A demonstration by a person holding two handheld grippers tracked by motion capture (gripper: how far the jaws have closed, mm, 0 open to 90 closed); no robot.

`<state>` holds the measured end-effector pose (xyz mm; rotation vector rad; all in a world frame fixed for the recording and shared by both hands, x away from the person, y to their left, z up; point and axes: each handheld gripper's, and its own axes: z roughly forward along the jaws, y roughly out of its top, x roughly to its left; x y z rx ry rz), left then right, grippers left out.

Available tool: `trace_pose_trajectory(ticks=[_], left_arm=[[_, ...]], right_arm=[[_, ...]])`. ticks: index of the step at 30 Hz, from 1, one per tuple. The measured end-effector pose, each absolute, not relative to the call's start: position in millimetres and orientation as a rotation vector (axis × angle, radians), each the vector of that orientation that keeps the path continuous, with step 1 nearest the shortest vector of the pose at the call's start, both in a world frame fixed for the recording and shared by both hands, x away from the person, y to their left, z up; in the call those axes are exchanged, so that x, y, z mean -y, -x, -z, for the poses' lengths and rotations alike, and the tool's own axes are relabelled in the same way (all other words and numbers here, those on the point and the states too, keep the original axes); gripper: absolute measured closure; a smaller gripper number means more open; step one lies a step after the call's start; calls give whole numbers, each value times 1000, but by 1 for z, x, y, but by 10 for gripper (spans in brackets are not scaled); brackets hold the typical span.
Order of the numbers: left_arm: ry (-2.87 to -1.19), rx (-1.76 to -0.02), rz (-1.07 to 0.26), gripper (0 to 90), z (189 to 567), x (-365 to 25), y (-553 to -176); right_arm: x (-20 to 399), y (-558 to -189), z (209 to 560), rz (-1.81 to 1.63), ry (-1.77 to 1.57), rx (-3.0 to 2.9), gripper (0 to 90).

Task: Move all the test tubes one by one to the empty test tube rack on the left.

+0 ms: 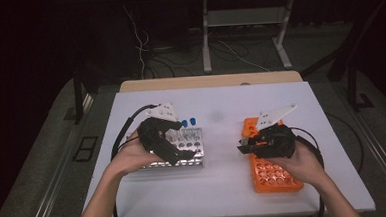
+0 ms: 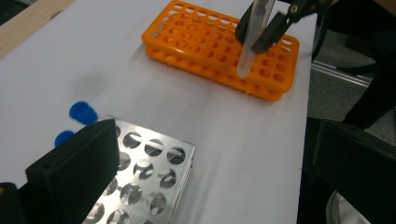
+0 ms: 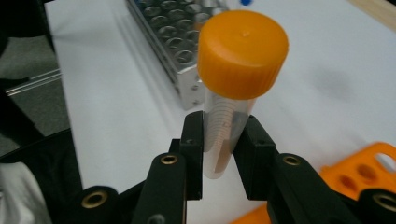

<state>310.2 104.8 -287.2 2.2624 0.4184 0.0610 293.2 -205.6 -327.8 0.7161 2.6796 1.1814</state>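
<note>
So the right gripper (image 3: 218, 154) was clamped on a clear plastic tube with an orange screw cap (image 3: 229, 116), holding it up above the orange plastic tube rack (image 2: 219, 46) on the white tabletop (image 1: 225, 187). Left gripper (image 2: 210, 163) had its 2 jaws wide apart with nothing between them, hanging over the silver metal rack (image 2: 149, 182). 2 small blue caps (image 2: 83, 113) sat just beside that metal rack.

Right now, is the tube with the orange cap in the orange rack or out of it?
Out. The tube hangs clamped in the right gripper, its tip above the orange rack.
</note>
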Motion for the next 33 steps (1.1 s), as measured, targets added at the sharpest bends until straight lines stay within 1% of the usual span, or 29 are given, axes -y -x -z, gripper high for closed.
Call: trace_pose_trajectory(ticks=[6, 9, 13, 15, 18, 22, 25, 28, 30, 33], left_arm=[[-2279, -359, -48, 0, 282, -88, -307], [-2288, -334, -32, 28, 281, -79, -306], [-2305, -286, -10, 135, 280, -68, -305], [-2316, -262, 2, 161, 280, -62, -304], [-2327, -238, 19, 234, 282, -56, -304], [-2339, -203, 34, 346, 284, -49, -302], [-2363, -161, 42, 465, 286, -46, -301], [-2372, -155, 66, 594, 287, -45, -301], [-2368, -140, 84, 662, 287, -44, -300], [-2377, -131, 81, 684, 287, -44, -299]], right_arm=[[186, -288, 331, -1178, -642, -2732, 733], [177, -285, 333, -1189, -616, -2752, 733], [166, -282, 334, -1194, -581, -2776, 733], [161, -280, 334, -1193, -562, -2791, 733], [154, -277, 334, -1189, -530, -2805, 733], [147, -275, 335, -1184, -513, -2819, 733], [143, -274, 334, -1186, -507, -2823, 732], [141, -273, 334, -1198, -500, -2827, 733], [140, -274, 334, -1193, -511, -2823, 733], [140, -273, 334, -1192, -511, -2823, 732]])
